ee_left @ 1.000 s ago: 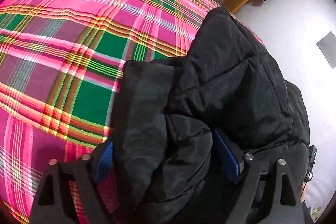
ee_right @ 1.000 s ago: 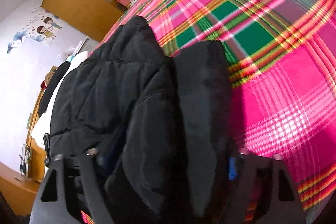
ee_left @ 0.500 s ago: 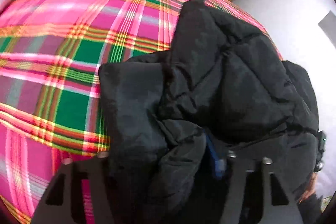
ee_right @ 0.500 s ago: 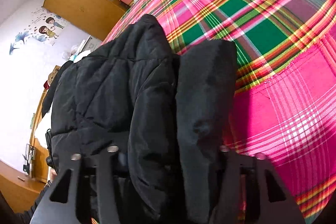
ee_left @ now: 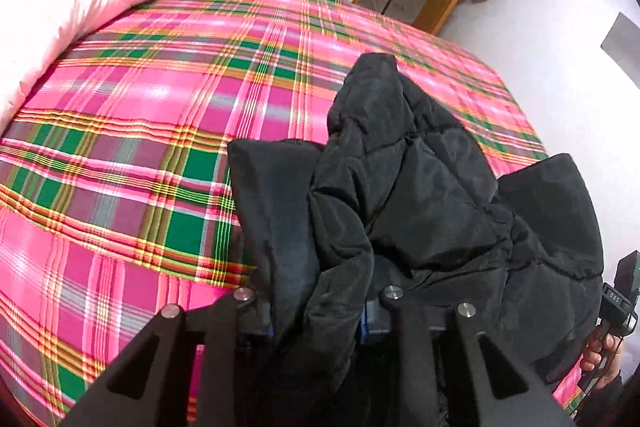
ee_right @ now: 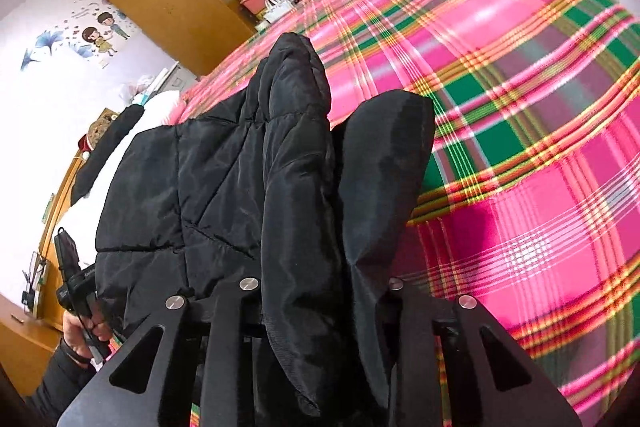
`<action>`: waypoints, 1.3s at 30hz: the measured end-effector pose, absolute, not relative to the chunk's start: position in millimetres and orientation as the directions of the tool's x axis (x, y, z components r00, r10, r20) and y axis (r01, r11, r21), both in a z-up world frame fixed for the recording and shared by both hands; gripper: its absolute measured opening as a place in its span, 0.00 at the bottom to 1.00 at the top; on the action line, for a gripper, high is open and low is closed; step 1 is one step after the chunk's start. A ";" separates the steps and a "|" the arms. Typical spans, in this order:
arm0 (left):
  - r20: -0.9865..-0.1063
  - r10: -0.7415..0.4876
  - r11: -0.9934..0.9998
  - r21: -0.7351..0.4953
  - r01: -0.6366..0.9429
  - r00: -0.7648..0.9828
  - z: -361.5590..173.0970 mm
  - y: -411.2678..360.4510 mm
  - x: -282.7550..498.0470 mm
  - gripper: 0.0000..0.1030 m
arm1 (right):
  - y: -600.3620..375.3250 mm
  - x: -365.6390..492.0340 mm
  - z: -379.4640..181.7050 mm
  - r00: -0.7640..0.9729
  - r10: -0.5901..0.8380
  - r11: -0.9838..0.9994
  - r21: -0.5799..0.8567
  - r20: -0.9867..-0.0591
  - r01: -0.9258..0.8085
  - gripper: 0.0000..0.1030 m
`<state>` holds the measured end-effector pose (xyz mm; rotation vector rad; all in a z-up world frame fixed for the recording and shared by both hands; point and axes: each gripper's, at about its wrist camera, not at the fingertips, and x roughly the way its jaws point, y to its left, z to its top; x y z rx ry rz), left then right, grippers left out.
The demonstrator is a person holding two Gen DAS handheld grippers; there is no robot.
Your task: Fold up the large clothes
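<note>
**Puffy black jacket gathered at the near edge of the bed, a hand-held gripper closing on each side**

The black quilted jacket lies bunched on the pink plaid bedspread, near the bed's front edge, with one padded corner standing up in a peak and a sleeve or flap folded alongside it. The left hand-held gripper has a thick wad of the jacket's fabric between its jaws, which are closing on it; the right hand-held gripper is closing likewise on the fold at the other side. The pads are hidden under the cloth, so how firmly either one bites is hard to judge, though both look clamped on the jacket.

The garment should handle as light for its bulk, soft and springy: the padding compresses, then pushes back, and the smooth shell looks slippery. A shallow pinch on one layer would likely slide out. Better holds are the stitched hem, cuffs or quilting seams, taken deep with several layers together, one at each side so the weight hangs evenly. A white quilt lies well apart at the far side of the bed.
</note>
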<state>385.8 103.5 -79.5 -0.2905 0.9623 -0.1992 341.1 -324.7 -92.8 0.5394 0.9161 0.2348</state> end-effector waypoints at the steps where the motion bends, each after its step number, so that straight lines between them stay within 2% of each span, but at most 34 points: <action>1: -0.770 -0.298 0.941 -0.336 0.038 0.564 -73.6 104.6 381.6 0.27 | -323.5 339.1 -87.3 0.597 0.416 0.845 0.535 -0.686 0.027 0.25; 11: -0.735 -0.314 0.931 -0.364 0.041 0.602 -39.5 124.4 339.7 0.27 | -310.8 299.2 -46.6 0.612 0.438 0.838 0.546 -0.659 -0.011 0.25; 21: -0.753 -0.299 0.929 -0.371 -0.003 0.586 -51.7 158.5 307.1 0.27 | -280.8 286.7 -52.9 0.568 0.463 0.837 0.546 -0.681 -0.027 0.25; 39: -0.749 -0.254 0.934 -0.355 -0.047 0.613 -53.9 219.9 306.5 0.27 | -227.7 310.9 -68.3 0.528 0.515 0.818 0.570 -0.675 -0.069 0.25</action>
